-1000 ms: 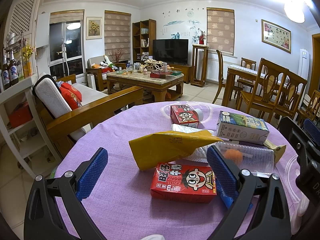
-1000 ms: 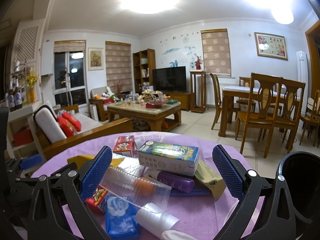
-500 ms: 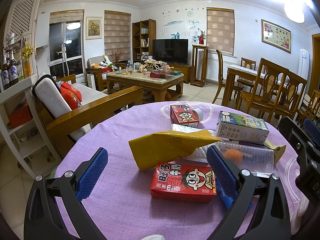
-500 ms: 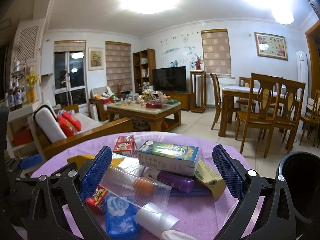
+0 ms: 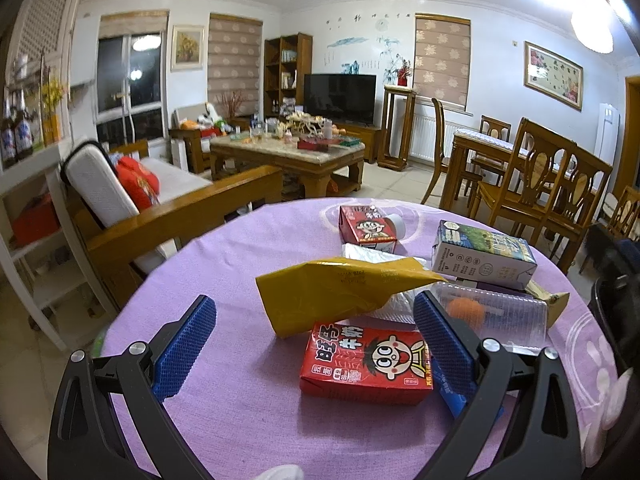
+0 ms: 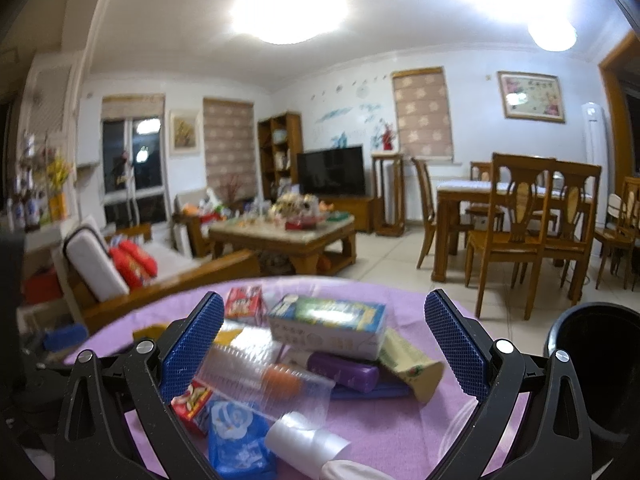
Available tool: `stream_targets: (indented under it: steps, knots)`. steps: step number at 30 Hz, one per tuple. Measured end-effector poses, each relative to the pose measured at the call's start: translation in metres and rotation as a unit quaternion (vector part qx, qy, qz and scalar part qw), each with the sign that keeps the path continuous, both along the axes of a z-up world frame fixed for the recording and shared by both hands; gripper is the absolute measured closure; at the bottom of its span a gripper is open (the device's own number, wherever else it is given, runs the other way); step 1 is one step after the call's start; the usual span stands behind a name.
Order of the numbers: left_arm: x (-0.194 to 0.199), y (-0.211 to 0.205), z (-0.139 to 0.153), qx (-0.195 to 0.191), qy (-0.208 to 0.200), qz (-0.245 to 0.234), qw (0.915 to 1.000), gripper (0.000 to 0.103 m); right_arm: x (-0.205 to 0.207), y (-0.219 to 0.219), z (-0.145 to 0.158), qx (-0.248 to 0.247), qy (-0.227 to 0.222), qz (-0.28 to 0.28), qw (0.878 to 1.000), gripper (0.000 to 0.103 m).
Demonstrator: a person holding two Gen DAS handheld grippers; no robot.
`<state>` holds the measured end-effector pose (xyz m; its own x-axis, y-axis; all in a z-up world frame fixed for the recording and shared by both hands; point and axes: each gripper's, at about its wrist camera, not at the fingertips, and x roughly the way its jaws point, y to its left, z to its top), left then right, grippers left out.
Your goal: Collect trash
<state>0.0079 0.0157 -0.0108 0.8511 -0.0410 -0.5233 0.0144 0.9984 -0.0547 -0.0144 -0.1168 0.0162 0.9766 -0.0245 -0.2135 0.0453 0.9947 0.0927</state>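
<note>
Trash lies piled on a round table with a purple cloth [image 5: 224, 264]. In the left wrist view I see a red milk carton [image 5: 366, 358], a yellow bag [image 5: 336, 292], a second red carton [image 5: 366, 228], a white and blue box [image 5: 482, 254] and a clear plastic cup [image 5: 492, 316]. My left gripper [image 5: 314, 344] is open and empty, low over the near carton. My right gripper [image 6: 324, 346] is open and empty above the clear cup [image 6: 264, 380], the box [image 6: 328, 326], a purple bottle [image 6: 344, 372] and a blue packet [image 6: 236, 436].
A black bin [image 6: 596, 360] stands at the right of the table. A wooden sofa [image 5: 160, 216] is behind the table on the left. Dining chairs [image 5: 536, 192] stand at the right. A coffee table [image 5: 288, 156] is farther back.
The right gripper has lifted and tilted up a little, so the trash pile sits lower in its view, which is blurred. The left gripper has not moved.
</note>
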Motion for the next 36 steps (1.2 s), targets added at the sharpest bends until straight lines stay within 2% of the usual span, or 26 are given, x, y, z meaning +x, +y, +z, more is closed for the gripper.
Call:
stream_targets:
  steps: [5, 7, 9, 11, 13, 16, 19, 22, 24, 26, 30, 32, 34, 36]
  knots:
    - [0.009, 0.02, -0.01, -0.058, 0.022, 0.005, 0.9981, 0.005, -0.022, -0.035, 0.006, 0.068, -0.037, -0.013, 0.997, 0.004]
    - [0.006, 0.028, -0.009, -0.067, 0.025, -0.014, 0.9974, 0.005, -0.019, -0.053, 0.011, 0.098, -0.021, 0.002, 0.995, 0.004]
    - [0.001, 0.032, -0.003, -0.035, 0.021, -0.039, 0.9984, 0.005, -0.01, -0.069, 0.013, 0.115, 0.02, 0.036, 0.992, 0.004]
    - [0.0, 0.031, 0.001, 0.013, 0.019, -0.071, 0.9972, 0.005, 0.002, -0.078, 0.017, 0.12, 0.079, 0.103, 0.984, 0.004]
    - [0.003, 0.031, 0.003, 0.063, 0.017, -0.096, 0.9933, 0.005, 0.01, -0.071, 0.021, 0.059, 0.123, 0.142, 0.98, 0.004]
    - [0.016, 0.029, 0.007, 0.103, 0.01, -0.143, 0.9843, 0.005, 0.009, -0.053, 0.028, -0.034, 0.126, 0.177, 0.975, 0.004]
    - [0.041, 0.026, 0.008, 0.121, 0.031, -0.189, 0.974, 0.005, 0.014, -0.026, 0.028, -0.108, 0.139, 0.245, 0.954, 0.005]
    - [0.059, 0.016, 0.003, 0.155, 0.04, -0.221, 0.962, 0.005, 0.022, -0.004, 0.015, -0.167, 0.154, 0.267, 0.936, 0.013]
    - [0.069, 0.009, -0.003, 0.186, 0.043, -0.234, 0.9531, 0.005, 0.037, 0.003, 0.005, -0.18, 0.175, 0.278, 0.927, 0.017]
    - [0.077, 0.005, -0.009, 0.196, 0.051, -0.251, 0.9465, 0.005, 0.048, 0.008, -0.005, -0.187, 0.192, 0.286, 0.92, 0.018]
    - [0.086, 0.006, -0.014, 0.177, 0.065, -0.279, 0.9415, 0.005, 0.063, 0.019, -0.025, -0.2, 0.214, 0.302, 0.907, 0.02]
    - [0.088, 0.005, -0.016, 0.162, 0.07, -0.296, 0.9386, 0.006, 0.067, 0.023, -0.032, -0.198, 0.224, 0.311, 0.902, 0.033]
    - [0.087, 0.001, -0.018, 0.157, 0.072, -0.313, 0.9338, 0.011, 0.073, 0.029, -0.038, -0.195, 0.229, 0.32, 0.899, 0.035]
    - [0.084, -0.005, -0.021, 0.165, 0.076, -0.326, 0.9277, 0.037, 0.074, 0.035, -0.04, -0.197, 0.23, 0.324, 0.896, 0.038]
